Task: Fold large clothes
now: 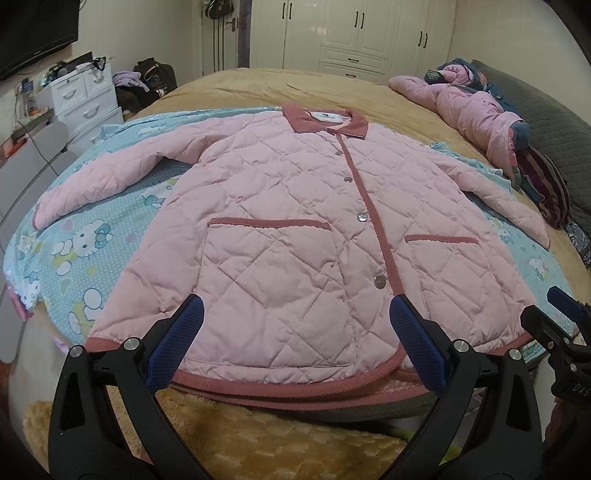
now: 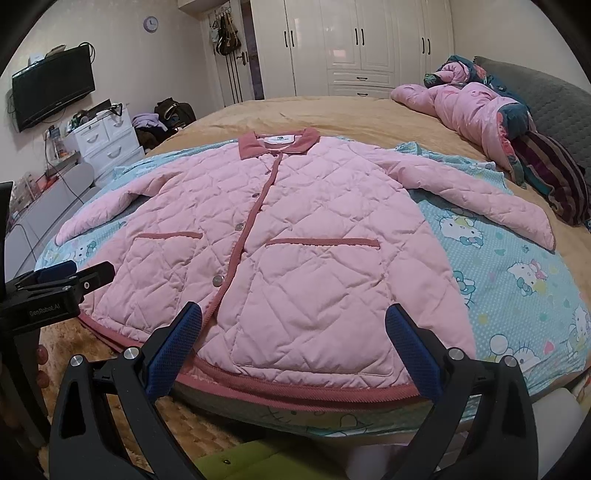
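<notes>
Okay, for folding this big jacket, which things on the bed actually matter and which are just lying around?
Part of the job:
pink quilted jacket, spread flat and buttoned
left tool, open at the hem
right tool, open at the hem
Hello Kitty sheet under the jacket

Just lying about:
bunched pink bedding
striped cloth
white drawer unit

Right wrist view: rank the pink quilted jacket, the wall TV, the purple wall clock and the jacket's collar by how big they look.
1. pink quilted jacket, by far the largest.
2. wall TV.
3. collar, close to the TV in apparent size, and nearer the camera, so unsure.
4. purple wall clock, smallest.
</notes>
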{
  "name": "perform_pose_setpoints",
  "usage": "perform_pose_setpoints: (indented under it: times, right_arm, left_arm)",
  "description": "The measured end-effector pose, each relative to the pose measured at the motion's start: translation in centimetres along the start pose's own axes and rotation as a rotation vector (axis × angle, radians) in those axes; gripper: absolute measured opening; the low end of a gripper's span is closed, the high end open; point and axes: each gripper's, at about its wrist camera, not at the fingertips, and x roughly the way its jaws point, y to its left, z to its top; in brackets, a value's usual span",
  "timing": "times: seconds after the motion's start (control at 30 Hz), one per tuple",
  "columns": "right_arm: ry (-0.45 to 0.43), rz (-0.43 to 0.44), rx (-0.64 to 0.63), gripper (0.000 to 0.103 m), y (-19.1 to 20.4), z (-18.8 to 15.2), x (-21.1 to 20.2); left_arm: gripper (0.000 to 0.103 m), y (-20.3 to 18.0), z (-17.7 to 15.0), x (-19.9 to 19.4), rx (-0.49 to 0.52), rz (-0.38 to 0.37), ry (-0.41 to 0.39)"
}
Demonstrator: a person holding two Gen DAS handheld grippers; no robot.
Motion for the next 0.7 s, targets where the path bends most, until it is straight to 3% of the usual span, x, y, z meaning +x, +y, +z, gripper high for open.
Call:
perform_pose_setpoints:
  times: [0.7]
  right_arm:
    - [0.003, -0.005, -0.004, 0.099, 0.24, -0.12, -0.05]
  left_arm:
    - [0.094, -0.21, -0.02, -0.16, 0.002, 0.002, -0.002]
